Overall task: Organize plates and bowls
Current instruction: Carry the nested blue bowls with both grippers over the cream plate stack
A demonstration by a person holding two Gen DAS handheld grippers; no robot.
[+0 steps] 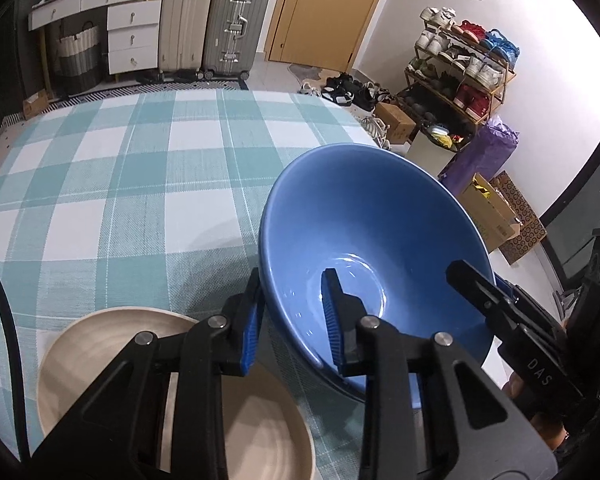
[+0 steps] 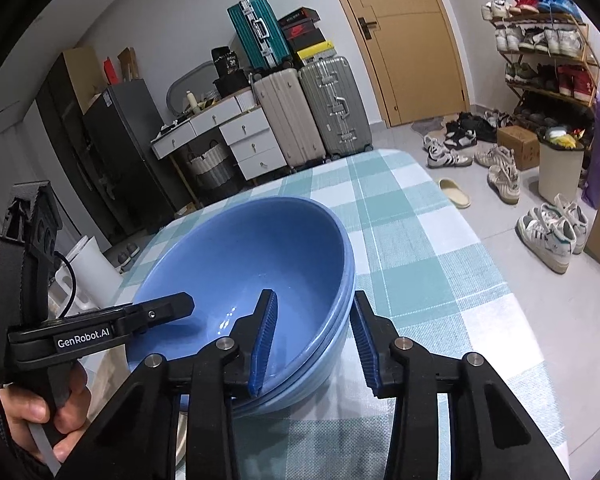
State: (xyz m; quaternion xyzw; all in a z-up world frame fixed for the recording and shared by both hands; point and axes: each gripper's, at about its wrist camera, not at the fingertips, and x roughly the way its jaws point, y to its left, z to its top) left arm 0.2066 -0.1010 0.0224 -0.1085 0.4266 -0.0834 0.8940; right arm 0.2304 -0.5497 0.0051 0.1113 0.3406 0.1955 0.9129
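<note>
Blue glazed ceramic bowls (image 2: 244,264) sit nested on the teal-and-white checked tablecloth (image 1: 140,184) — from the right wrist view we count three stacked rims along the near edge, while the left wrist view shows only a single blue bowl, tilted above the cloth. Two grippers are at work. Our left gripper (image 1: 290,320) is clamped on the bowl's wall, one blue ribbed pad inside and one outside, pressing on the rim. Our right gripper (image 2: 314,338) straddles the opposite rim of the stack, one pad inside the top bowl and one outside; its pads look close against the wall, though we cannot tell whether the outer one touches. One pale wooden round plate (image 1: 112,344) lies on the cloth just beside and below the bowl; only the left view shows it plainly. Only the right view shows a person's hand (image 2: 40,412) wrapped around the left gripper's handle. Beyond the table we count two upright suitcases (image 1: 216,20) in the left view, and a third, teal one in the right view.
</note>
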